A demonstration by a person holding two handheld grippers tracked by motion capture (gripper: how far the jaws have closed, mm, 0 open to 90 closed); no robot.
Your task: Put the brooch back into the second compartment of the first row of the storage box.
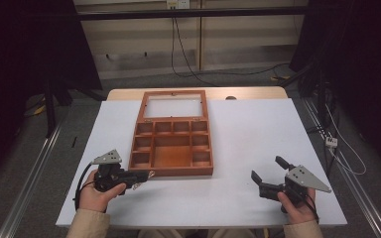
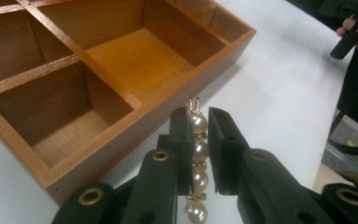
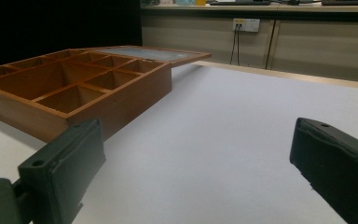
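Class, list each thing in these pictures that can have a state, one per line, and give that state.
wooden box: lid open, laid back flat; visible compartments empty
pearl clip: clamped between the left jaws, off the table
left gripper: shut on the pearl clip
right gripper: jaws wide open, holding nothing

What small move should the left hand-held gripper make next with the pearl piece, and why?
Probably carry it forward over the wooden box's front wall: the left hand-held gripper is shut on the pearl piece just outside it, and the near compartments look empty.
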